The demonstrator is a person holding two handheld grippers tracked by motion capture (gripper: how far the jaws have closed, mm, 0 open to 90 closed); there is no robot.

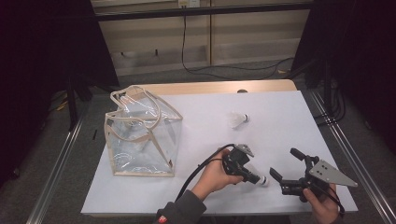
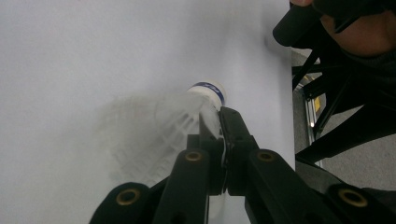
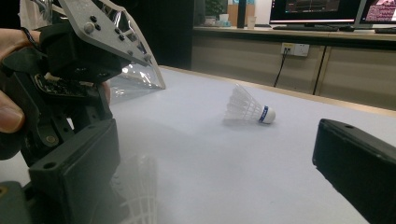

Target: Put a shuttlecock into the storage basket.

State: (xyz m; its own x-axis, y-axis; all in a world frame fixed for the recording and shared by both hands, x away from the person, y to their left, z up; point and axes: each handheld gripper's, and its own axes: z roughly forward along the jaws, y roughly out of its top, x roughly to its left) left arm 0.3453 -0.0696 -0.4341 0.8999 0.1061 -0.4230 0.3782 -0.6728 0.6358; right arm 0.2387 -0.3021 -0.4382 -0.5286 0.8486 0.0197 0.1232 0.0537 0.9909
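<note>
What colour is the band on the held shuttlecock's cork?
Blue, on the white shuttlecock; clearest in the left gripper view.

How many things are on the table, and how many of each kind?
Shuttlecocks: 2 (one lying free, one pinched in the left claw, cork showing)
Clear bags: 1
Total: 3
</note>
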